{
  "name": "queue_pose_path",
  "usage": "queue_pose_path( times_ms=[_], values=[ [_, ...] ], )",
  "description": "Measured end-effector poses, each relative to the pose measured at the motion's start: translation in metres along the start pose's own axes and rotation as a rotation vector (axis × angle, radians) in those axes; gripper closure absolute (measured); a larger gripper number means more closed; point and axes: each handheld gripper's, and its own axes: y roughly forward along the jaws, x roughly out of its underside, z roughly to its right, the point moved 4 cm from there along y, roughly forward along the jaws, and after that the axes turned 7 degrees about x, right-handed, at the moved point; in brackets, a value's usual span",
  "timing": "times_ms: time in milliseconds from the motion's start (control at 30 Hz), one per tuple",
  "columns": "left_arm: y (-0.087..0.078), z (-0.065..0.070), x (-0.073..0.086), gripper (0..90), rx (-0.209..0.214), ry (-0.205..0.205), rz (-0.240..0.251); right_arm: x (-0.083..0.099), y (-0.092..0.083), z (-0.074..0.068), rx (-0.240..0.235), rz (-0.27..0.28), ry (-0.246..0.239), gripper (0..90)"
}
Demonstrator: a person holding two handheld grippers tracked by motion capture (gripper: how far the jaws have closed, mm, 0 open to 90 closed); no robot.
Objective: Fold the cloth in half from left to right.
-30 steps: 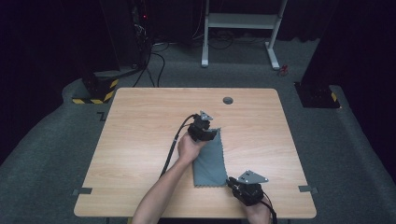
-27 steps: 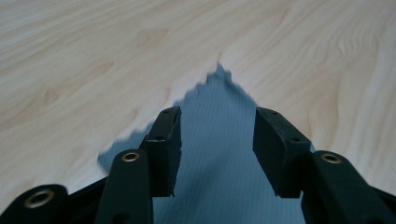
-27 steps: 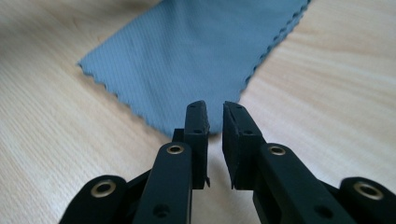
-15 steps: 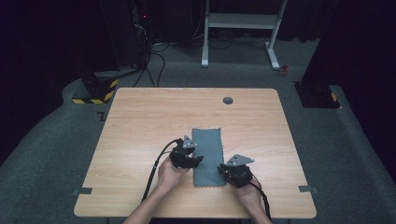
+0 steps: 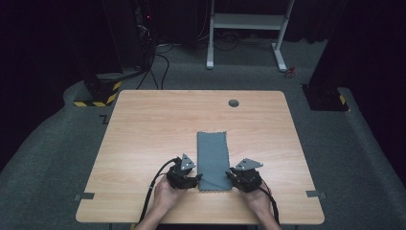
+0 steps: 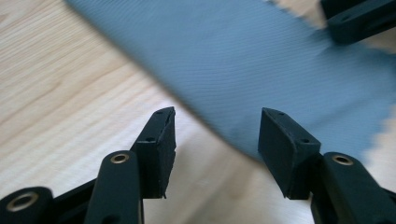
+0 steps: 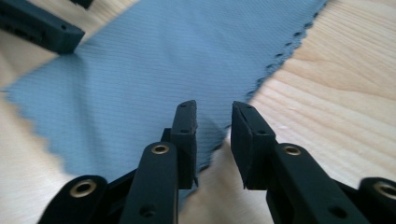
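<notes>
A grey-blue cloth [image 5: 213,158] lies flat as a long narrow strip on the wooden table [image 5: 143,134], its short zigzag edge nearest the person. My left gripper [image 5: 197,180] rests at the cloth's near left corner. In the left gripper view the left gripper [image 6: 215,140] stands open, the cloth [image 6: 261,60] edge just ahead of the gap. My right gripper [image 5: 231,176] sits at the near right corner. Its jaws have just been opening: the right gripper [image 7: 212,140] shows a narrow gap with the cloth [image 7: 140,79] edge running into it, pads not pressing.
A round cable hole [image 5: 233,103] sits near the table's far edge. Tape strips [image 5: 85,196] mark the near corners. Both grippers lie close to the front edge. Beyond the table stand a white desk frame [image 5: 249,28] and a yellow-striped base [image 5: 98,96].
The left gripper came from the cloth's far end back to its near left corner, leaving the cloth laid out flat. The right gripper shifted in to the near right corner and its jaws parted.
</notes>
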Motion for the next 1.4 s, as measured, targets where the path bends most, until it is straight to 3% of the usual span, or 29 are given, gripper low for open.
queue_pose_path(
  times_ms=[67,233,333,400,533,700,800,867,1067,1267,1400],
  values=[
    [-0.003,0.009,0.003,46.6,0.008,0.010,-0.001,0.003,-0.006,-0.004,-0.006,0.012,-0.006,66.9],
    [0.000,0.016,0.014,46.9,-0.003,0.000,-0.030,0.015,-0.018,-0.008,-0.003,0.028,0.010,60.7],
    [-0.003,0.019,0.019,49.4,0.000,-0.008,-0.017,0.023,-0.018,-0.007,-0.001,0.010,0.026,60.3],
    [-0.004,0.022,0.021,53.0,-0.003,-0.004,-0.009,0.027,-0.019,-0.005,-0.004,0.016,0.039,65.9],
    [-0.005,0.027,0.023,62.5,0.013,-0.011,0.006,0.027,-0.022,-0.006,-0.012,0.002,0.010,76.0],
    [-0.006,0.030,0.024,66.4,0.013,-0.016,0.011,0.027,-0.023,-0.010,-0.028,-0.004,0.005,79.9],
    [-0.006,0.031,0.025,66.4,0.010,-0.021,0.015,0.028,-0.024,-0.012,-0.041,0.001,0.029,70.6],
    [-0.006,0.031,0.025,66.8,0.014,-0.019,0.019,0.027,-0.024,-0.013,-0.025,0.021,0.039,66.3],
    [-0.007,0.032,0.028,78.4,0.031,0.010,0.040,0.026,-0.022,-0.020,-0.048,0.005,0.004,79.8],
    [-0.006,0.033,0.028,85.3,0.092,-0.008,0.044,0.026,-0.023,-0.023,-0.047,0.005,-0.002,84.1],
    [-0.006,0.031,0.028,88.7,0.109,-0.008,0.041,0.026,-0.023,-0.025,-0.041,0.005,-0.016,86.7]
  ],
)
